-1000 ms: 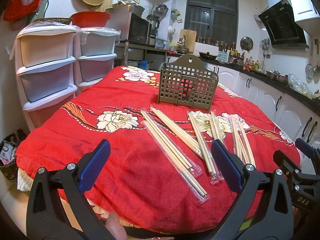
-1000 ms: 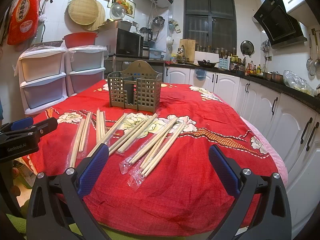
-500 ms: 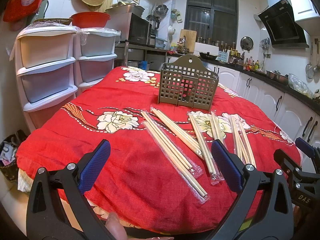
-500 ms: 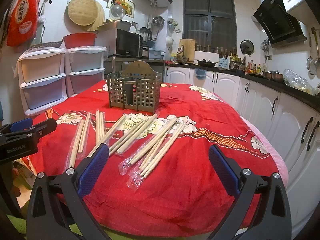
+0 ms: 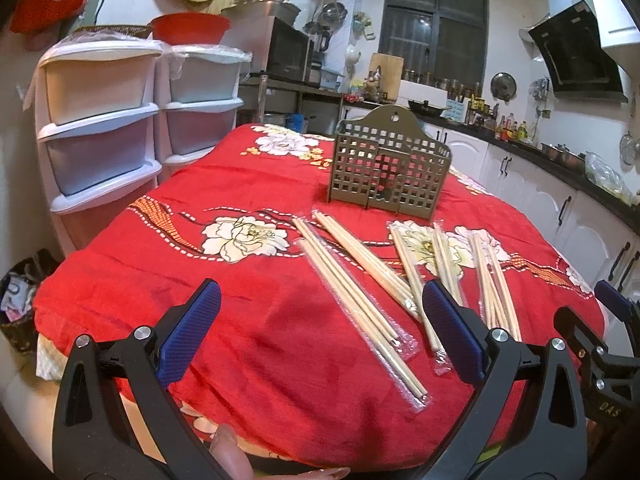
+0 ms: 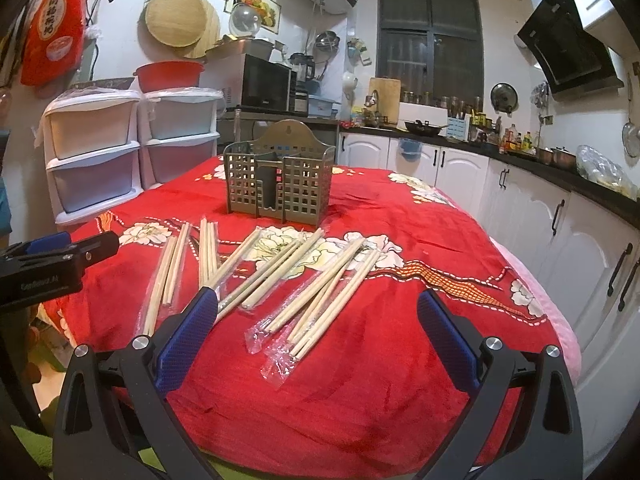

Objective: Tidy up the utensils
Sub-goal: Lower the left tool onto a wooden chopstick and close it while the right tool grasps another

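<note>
Chopsticks [image 5: 360,300] are being shown in clear plastic sleeves, fanned out in several bundles on the red flowered cloth of the table [image 5: 224,320], just ahead of both pairs of tongs. Almost nothing is being seen to change against the pictures from a second ago: the bundles are lying as they lay, the holder is standing where it stood, and only a slight shift of the right-hand view is being noticed. By that, the task is being judged as not yet begun, with every bundle still outside the holder.

Left tongs [image 5: 318,322] are being held wide apart with nothing between them, low over the near edge of the table; the longest bundle is lying between their tips and slightly ahead. Right tongs [image 6: 316,322] are likewise being held spread and empty, with two sleeved bundles [image 6: 320,288] lying just ahead.

Beyond the chopsticks, well ahead of both tongs, a grey-brown plastic holder [image 6: 278,184] with a square lattice wall, an arched back and inner dividers is standing upright. Pale, smooth, slender sticks are being seen, and the thin glossy wrap is being judged slippery. Blue textured pads [image 5: 188,340] are lining the tongs.
</note>
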`<state>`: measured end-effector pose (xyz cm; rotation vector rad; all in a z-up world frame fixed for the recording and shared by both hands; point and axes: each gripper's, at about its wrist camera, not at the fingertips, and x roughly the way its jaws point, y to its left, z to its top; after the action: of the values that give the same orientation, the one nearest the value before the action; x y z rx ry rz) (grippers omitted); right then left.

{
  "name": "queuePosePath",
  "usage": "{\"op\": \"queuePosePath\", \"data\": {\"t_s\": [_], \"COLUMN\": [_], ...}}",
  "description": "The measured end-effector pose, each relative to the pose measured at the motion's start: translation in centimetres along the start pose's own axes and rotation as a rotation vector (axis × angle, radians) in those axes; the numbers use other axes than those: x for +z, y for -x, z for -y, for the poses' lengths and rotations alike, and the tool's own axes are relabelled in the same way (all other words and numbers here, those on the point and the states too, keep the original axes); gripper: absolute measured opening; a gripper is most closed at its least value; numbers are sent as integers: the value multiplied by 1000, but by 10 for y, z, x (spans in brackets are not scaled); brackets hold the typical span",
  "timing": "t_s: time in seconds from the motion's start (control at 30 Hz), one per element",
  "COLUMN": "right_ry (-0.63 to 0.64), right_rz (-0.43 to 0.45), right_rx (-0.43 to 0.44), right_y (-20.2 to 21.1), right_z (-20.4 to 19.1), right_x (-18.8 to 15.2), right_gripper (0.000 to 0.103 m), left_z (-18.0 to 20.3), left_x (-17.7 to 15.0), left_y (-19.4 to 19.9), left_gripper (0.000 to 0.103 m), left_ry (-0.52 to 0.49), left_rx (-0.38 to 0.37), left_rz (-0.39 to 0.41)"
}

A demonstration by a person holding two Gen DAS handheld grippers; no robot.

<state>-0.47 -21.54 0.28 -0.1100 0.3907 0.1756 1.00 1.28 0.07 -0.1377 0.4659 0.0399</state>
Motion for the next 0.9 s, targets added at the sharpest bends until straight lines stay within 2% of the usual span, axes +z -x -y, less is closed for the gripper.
{"op": "queuePosePath", "data": {"t_s": [0.53,0.9], "right_ry": [61,21], "right_rz": [-62,-139], "right_rx": [79,111], "right_y": [-31,-70], "right_z": [-9,7], "right_x": [19,40], "right_gripper": [97,97], "left_z": [-25,-30], "left_x": [20,39], "left_y": [-25,-60], "left_gripper": [93,93], "left_ry": [27,68], "left_rx": [53,-27], "left_rz": [-81,-177]}}
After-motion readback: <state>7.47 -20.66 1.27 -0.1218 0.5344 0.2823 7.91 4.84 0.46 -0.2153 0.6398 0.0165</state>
